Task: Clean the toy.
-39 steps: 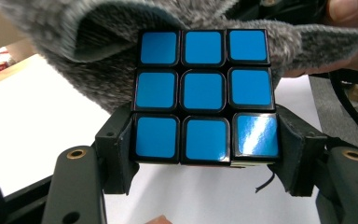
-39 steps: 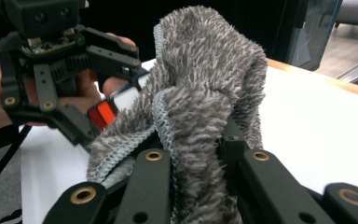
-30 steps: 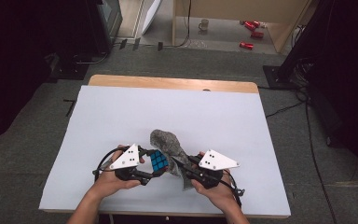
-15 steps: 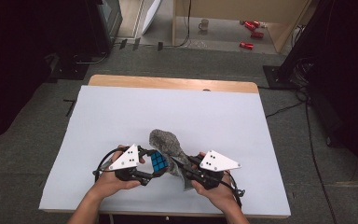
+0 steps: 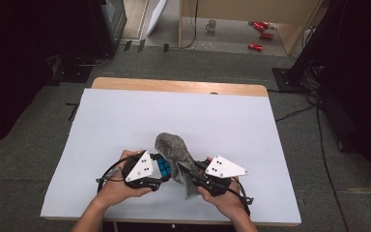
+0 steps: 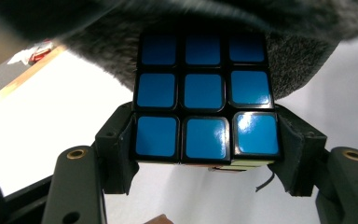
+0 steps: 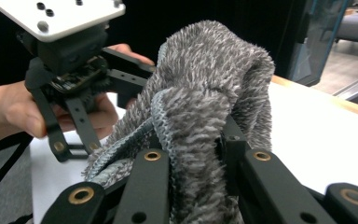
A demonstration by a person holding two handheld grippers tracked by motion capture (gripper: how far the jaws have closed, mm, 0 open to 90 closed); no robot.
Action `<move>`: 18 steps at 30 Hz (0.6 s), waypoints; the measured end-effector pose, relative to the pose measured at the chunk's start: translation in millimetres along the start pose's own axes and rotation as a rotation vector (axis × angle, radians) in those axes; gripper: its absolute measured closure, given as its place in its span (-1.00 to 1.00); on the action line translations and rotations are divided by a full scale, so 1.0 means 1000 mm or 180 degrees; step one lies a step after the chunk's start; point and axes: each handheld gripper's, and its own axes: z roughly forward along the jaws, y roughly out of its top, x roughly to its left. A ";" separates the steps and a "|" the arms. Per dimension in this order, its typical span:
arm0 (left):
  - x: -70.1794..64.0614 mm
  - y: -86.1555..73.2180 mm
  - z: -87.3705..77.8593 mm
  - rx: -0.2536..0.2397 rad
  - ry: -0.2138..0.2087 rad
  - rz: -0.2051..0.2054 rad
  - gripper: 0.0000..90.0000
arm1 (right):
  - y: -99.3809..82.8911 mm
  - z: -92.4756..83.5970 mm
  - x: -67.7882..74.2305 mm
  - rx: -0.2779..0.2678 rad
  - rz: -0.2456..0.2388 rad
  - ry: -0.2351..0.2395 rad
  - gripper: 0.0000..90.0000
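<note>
Low in the frame, left of centre, the left claw [image 5: 160, 167] is clamped on a Rubik's cube [image 6: 205, 95] (blue face showing) above the white tabletop [image 5: 125, 121]. Just to its right, the right claw [image 5: 186, 170] pinches a grey fuzzy cloth [image 5: 174, 150] draped against the cube. Wiping should go best with the cube held firm and the cloth drawn evenly across each face. No readable writing.

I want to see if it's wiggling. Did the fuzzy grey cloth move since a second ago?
No. In the high view the grey cloth sits at the same spot against the table's wooden far edge, between the puzzle cube and the right gripper.
</note>
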 end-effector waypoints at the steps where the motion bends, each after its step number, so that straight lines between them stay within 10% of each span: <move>1: -0.004 0.002 0.003 0.0055 0.0011 0.0052 -0.23 | 0.000 0.002 0.002 0.0019 -0.0015 0.0025 0.74; 18: -0.009 0.008 0.007 0.0312 0.0166 0.0135 -0.23 | -0.003 0.012 0.011 0.0205 -0.0192 -0.0061 0.72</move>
